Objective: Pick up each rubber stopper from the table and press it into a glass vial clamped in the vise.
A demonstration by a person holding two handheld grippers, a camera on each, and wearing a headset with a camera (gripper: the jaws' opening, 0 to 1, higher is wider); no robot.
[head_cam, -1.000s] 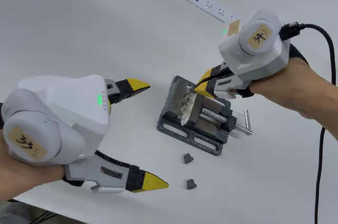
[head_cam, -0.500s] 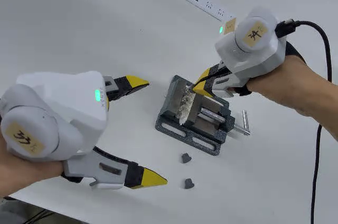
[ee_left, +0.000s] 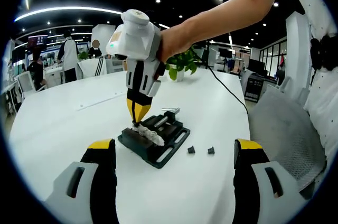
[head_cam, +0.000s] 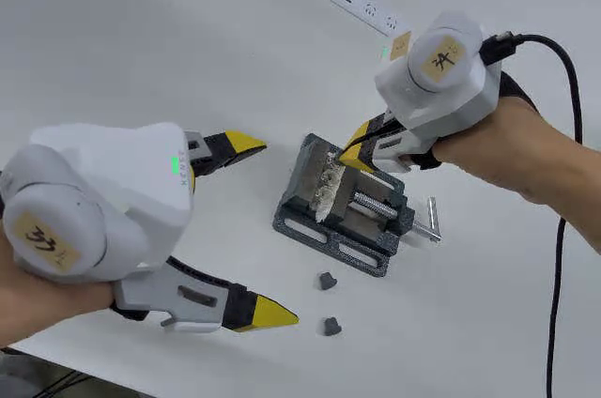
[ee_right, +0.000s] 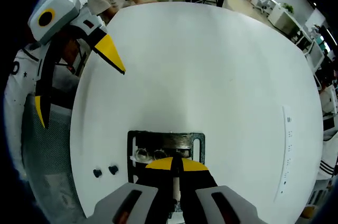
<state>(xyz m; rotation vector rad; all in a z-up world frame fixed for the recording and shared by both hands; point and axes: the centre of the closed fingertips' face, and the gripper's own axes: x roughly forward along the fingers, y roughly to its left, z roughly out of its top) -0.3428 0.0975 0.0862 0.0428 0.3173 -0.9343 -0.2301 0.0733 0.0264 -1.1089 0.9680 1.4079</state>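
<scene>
Left gripper: jaws spread wide apart, nothing between them, held over the white table. Straight ahead of its 2 yellow tips, and framed between them in the left gripper view, the dark vise. Off toward its right-hand tip, 2 small dark rubber stoppers lying on the table, near each other and apart from the vise. In the head view, both just beyond the nearer tip.

Right gripper: jaws together, tips pointing down at the row of glass vials clamped in the vise. Touching the vial tops or just above them: cannot tell. Anything pinched between the tips: cannot tell either. In the right gripper view, 2 round vial mouths just ahead and slightly left of the closed tips, with the stoppers farther left, near the table's edge. Trailing from the rear of this gripper, a black cable. Well beyond it on the table, a white power strip.
</scene>
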